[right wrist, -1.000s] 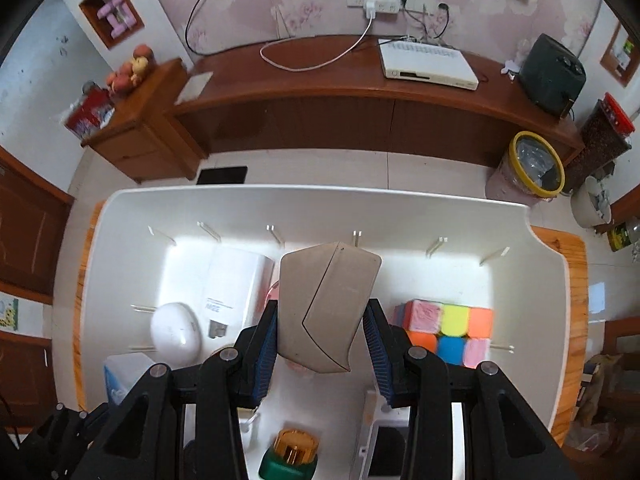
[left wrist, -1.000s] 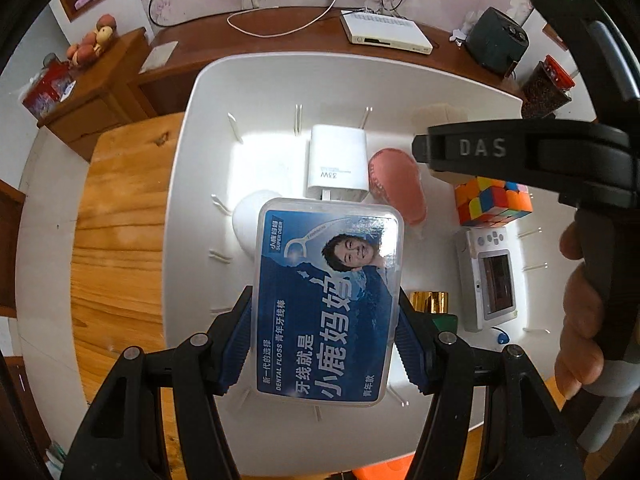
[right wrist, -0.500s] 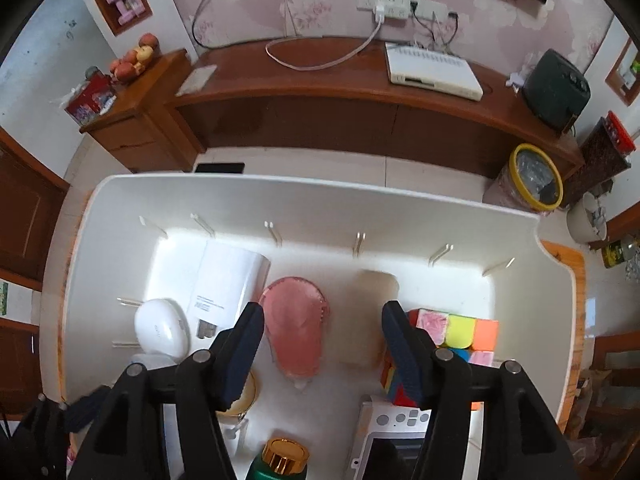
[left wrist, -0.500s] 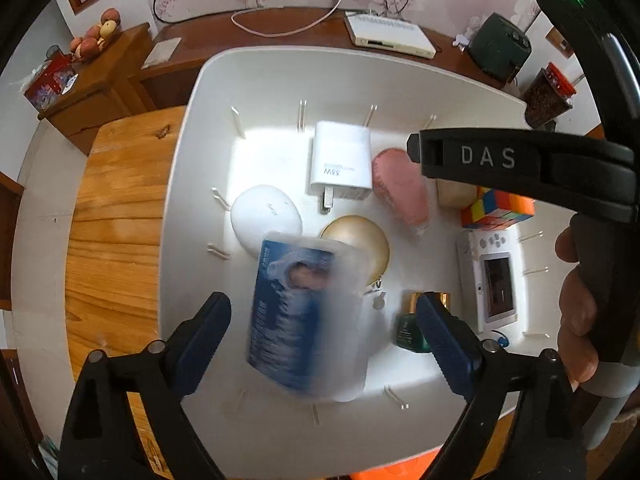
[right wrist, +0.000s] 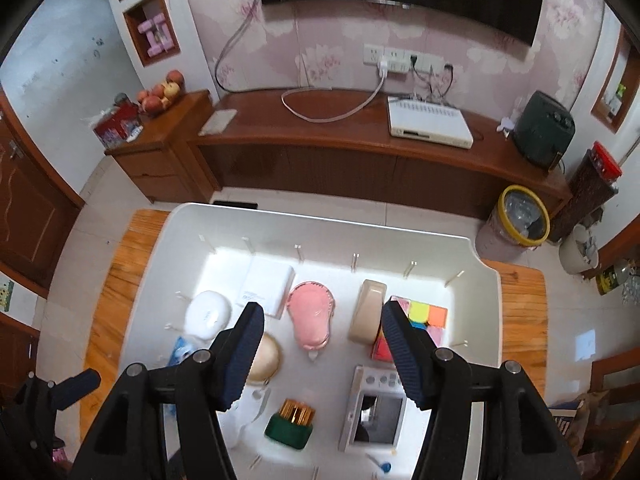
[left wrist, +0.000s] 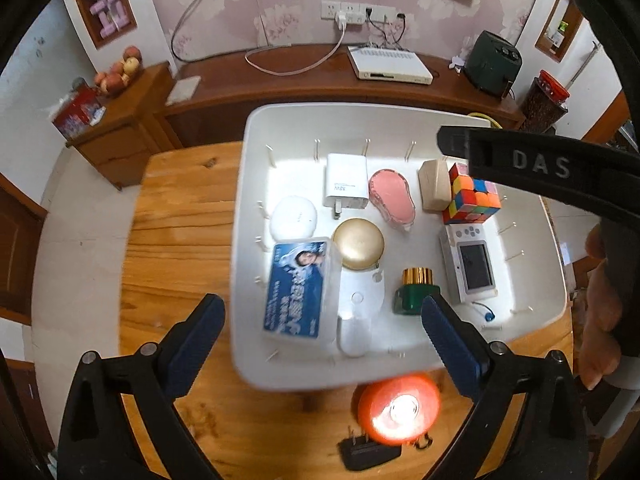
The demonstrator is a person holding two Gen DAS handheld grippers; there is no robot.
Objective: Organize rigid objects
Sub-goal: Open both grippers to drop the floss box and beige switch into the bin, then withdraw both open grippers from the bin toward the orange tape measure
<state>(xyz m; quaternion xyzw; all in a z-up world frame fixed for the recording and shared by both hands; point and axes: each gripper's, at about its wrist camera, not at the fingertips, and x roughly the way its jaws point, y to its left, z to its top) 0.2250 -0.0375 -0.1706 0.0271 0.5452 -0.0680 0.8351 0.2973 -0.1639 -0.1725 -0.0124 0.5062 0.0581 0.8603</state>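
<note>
A white tray (left wrist: 360, 114) on the wooden table (left wrist: 180, 240) holds several items. The blue dental floss box (left wrist: 298, 288) lies flat at its front left, beside a gold round lid (left wrist: 358, 244). My left gripper (left wrist: 320, 308) hovers above it; its jaws are opening and touch nothing. In the right wrist view a tan block (right wrist: 368, 312) lies against the colour cube (right wrist: 424, 314) in the tray's (right wrist: 320, 220) back row. My right gripper (right wrist: 324, 312) hangs open above, between the pink case (right wrist: 310, 320) and that block, empty.
The tray also holds a white charger (left wrist: 346, 186), white round case (left wrist: 294, 218), green bottle (left wrist: 414, 292) and white handheld console (left wrist: 472, 264). An orange round object (left wrist: 398, 408) and black plug (left wrist: 368, 454) lie before the tray. A hand (left wrist: 600, 304) is at right.
My left gripper let go of the floss box, which dropped into the tray's front left. My right gripper released the tan block beside the cube. Both opened and rose away from the tray.
</note>
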